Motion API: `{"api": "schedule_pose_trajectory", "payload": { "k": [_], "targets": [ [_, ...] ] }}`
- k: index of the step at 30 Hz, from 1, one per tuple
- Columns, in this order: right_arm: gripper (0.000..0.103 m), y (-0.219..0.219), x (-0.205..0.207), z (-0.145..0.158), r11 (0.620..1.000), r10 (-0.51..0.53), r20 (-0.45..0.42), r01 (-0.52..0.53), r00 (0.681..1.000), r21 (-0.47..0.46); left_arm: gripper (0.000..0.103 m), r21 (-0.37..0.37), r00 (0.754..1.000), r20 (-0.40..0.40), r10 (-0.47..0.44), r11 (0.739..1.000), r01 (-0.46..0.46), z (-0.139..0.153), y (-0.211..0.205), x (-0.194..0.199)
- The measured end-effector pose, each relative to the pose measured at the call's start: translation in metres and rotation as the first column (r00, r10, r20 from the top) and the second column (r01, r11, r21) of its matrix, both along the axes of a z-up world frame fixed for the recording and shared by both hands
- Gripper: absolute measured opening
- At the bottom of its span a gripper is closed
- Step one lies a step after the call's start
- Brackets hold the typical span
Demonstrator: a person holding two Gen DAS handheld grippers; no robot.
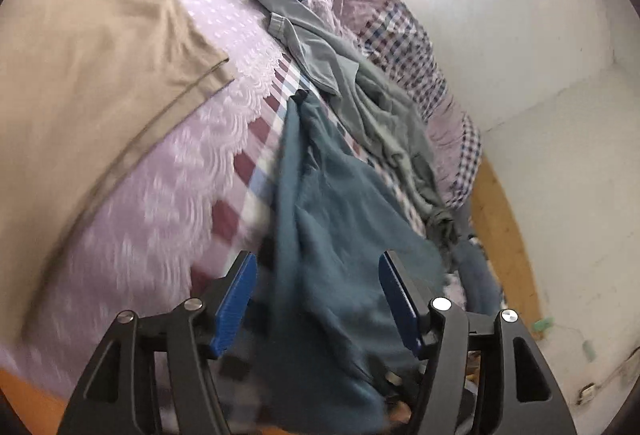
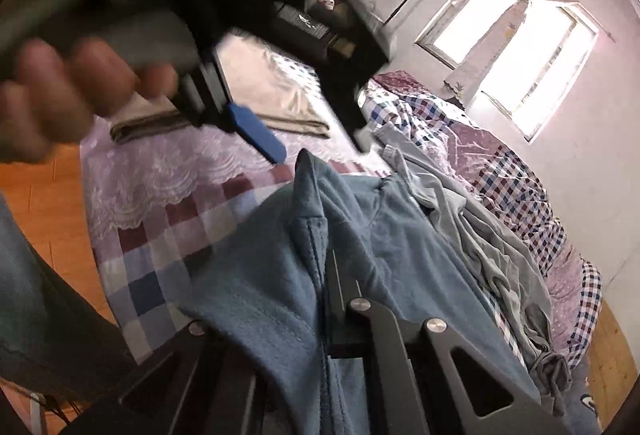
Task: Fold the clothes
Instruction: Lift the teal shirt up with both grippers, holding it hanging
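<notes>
A blue garment hangs up off the bed, and my right gripper is shut on a fold of it near a seam; the cloth drapes over both fingers and hides the tips. In the left wrist view the same blue garment trails down in front of and below my left gripper, which stands open, its blue pads wide apart and not pressing on the cloth. From the right wrist view the left gripper hovers just above the garment's raised corner, held by a hand.
A folded beige garment lies on the pink lace cover. A crumpled grey garment lies beside a bunched checkered quilt. Wooden floor borders the bed. A dark shelf unit and a window stand beyond.
</notes>
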State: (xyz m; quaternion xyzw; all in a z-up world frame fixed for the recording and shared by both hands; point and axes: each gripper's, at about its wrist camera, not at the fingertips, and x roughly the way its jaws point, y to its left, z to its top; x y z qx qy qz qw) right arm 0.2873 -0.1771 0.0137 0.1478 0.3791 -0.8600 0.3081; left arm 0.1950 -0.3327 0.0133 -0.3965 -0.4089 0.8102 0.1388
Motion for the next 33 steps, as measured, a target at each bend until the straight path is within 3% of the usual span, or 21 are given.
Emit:
{"api": "schedule_pose_trajectory", "payload": {
  "k": [9, 14, 26, 28, 30, 31, 33],
  "targets": [
    [0.002, 0.015, 0.004, 0.022, 0.999, -0.008, 0.010, 0.008, 1.000, -0.048, 0.068, 0.035, 0.985, 0.008, -0.171, 0.985, 0.170, -0.012, 0.013, -0.091],
    [0.002, 0.021, 0.007, 0.028, 0.998, -0.008, 0.018, 0.009, 1.000, -0.065, 0.068, 0.047, 0.979, 0.011, -0.201, 0.979, 0.201, -0.014, 0.018, -0.139],
    [0.002, 0.038, 0.011, 0.038, 0.996, -0.036, 0.025, 0.038, 0.999, -0.083, 0.066, 0.030, 0.952, 0.041, -0.302, 0.953, 0.301, -0.022, 0.039, -0.203],
    [0.002, 0.037, 0.011, 0.038, 0.996, -0.037, 0.025, 0.038, 0.999, -0.077, 0.055, 0.018, 0.954, 0.050, -0.296, 0.955, 0.296, -0.021, 0.040, -0.206],
    [0.002, 0.036, 0.012, 0.038, 0.997, -0.038, 0.026, 0.040, 0.999, -0.072, 0.019, 0.023, 0.953, 0.070, -0.293, 0.956, 0.293, -0.024, 0.041, -0.207],
    [0.002, 0.035, 0.013, 0.038, 0.997, -0.038, 0.028, 0.040, 0.999, -0.070, 0.011, 0.025, 0.953, 0.081, -0.292, 0.956, 0.291, -0.026, 0.042, -0.207],
    [0.002, 0.034, 0.013, 0.038, 0.997, -0.037, 0.031, 0.039, 0.999, -0.068, 0.009, 0.023, 0.955, 0.080, -0.287, 0.958, 0.286, -0.027, 0.041, -0.205]
  ]
}}
